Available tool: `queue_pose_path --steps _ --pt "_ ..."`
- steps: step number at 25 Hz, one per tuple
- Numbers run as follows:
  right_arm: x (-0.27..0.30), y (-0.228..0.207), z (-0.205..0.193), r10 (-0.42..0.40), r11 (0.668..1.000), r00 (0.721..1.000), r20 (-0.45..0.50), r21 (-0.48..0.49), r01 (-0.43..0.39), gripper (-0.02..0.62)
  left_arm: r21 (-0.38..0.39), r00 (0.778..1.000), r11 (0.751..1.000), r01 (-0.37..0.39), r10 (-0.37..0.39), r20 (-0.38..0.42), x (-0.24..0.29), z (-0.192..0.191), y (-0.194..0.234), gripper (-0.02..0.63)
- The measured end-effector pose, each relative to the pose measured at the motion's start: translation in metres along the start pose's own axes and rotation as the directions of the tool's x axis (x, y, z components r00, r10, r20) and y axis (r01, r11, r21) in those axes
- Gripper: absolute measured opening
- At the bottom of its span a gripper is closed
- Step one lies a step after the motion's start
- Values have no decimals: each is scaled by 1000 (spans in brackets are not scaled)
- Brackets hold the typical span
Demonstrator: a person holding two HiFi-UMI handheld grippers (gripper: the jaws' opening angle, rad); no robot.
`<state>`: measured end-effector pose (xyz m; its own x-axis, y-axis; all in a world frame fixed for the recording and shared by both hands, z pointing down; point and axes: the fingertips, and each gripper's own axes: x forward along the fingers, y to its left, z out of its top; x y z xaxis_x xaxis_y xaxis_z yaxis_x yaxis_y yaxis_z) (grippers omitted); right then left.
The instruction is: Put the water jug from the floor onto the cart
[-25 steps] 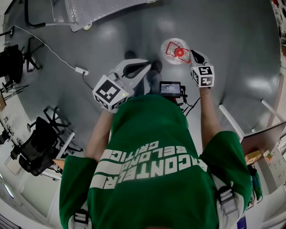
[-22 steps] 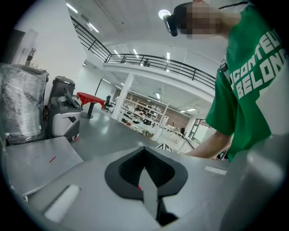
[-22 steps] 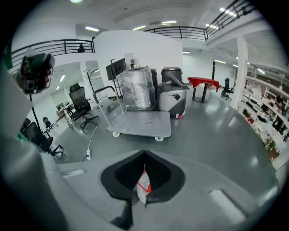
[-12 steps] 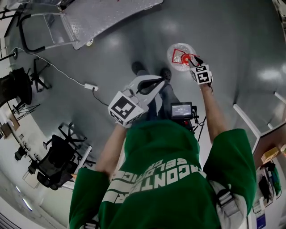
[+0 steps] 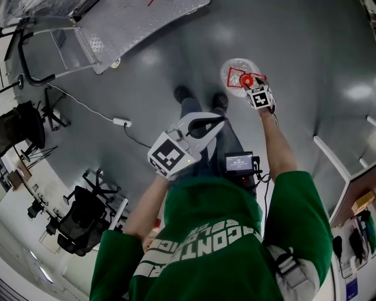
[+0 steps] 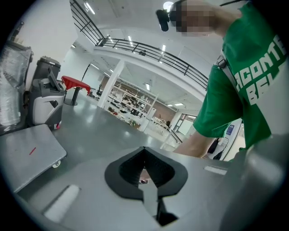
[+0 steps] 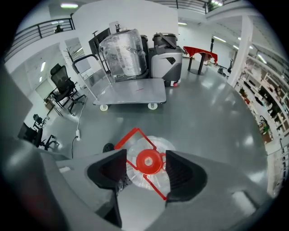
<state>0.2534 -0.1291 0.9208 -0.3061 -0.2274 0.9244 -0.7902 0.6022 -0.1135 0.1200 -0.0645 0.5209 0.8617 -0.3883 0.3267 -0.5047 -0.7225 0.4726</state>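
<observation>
The clear water jug [image 5: 236, 72] with a red cap [image 5: 247, 80] and a red handle frame stands on the grey floor ahead of the person's feet. My right gripper [image 5: 255, 82] points steeply down right over it. In the right gripper view its jaws [image 7: 146, 153] are opening, with the red cap [image 7: 148, 163] between the black pads and a gap on the left side. My left gripper [image 5: 207, 123] hangs lower left, above the legs, shut and empty [image 6: 144, 151]. The flat grey cart [image 5: 141, 17] stands at the far left [image 7: 131, 92].
A wrapped clear jug [image 7: 123, 54] stands on the cart by its handle bar. A grey machine [image 7: 166, 61] stands behind the cart. A white cable with a plug [image 5: 122, 122] lies on the floor at left, near black office chairs [image 5: 82, 220].
The right gripper has dropped down to the jug's cap and its jaws have spread apart. The left gripper has sunk a little. The person has bent further forward.
</observation>
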Motion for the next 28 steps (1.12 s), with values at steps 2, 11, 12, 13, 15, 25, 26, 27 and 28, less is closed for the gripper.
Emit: queue_pose_path --steps 2,11,12,13,15,25,26,27,28 --pt "8 -1 -7 -6 1000 1000 -19 3 6 252 -9 1000 1000 22 -22 -6 2 -4 -6 15" --pt "43 -2 -23 -39 999 997 -61 8 40 295 -37 995 995 91 -92 -42 7 -25 -4 15" --pt "48 -1 -26 -36 999 997 -66 10 37 300 -37 995 995 93 -95 -43 8 -27 -1 15" --pt "52 -1 -27 -34 999 997 -69 9 35 309 -34 994 995 99 -100 -47 9 -29 1 15" --pt "60 -2 -29 -41 999 997 -68 7 41 326 -32 992 993 110 -112 -56 10 -31 5 15" --pt "90 -18 -38 -75 997 994 -85 -2 75 334 -64 991 991 113 -118 -71 17 -53 21 15" --pt "91 -20 -40 -80 997 993 -90 -1 80 334 -67 990 991 116 -121 -74 17 -56 22 15" --pt "93 -21 -42 -84 996 992 -94 2 85 333 -67 989 991 119 -124 -80 17 -58 23 15" --pt "95 -20 -43 -87 996 992 -96 8 88 333 -63 988 990 123 -128 -87 16 -60 24 15"
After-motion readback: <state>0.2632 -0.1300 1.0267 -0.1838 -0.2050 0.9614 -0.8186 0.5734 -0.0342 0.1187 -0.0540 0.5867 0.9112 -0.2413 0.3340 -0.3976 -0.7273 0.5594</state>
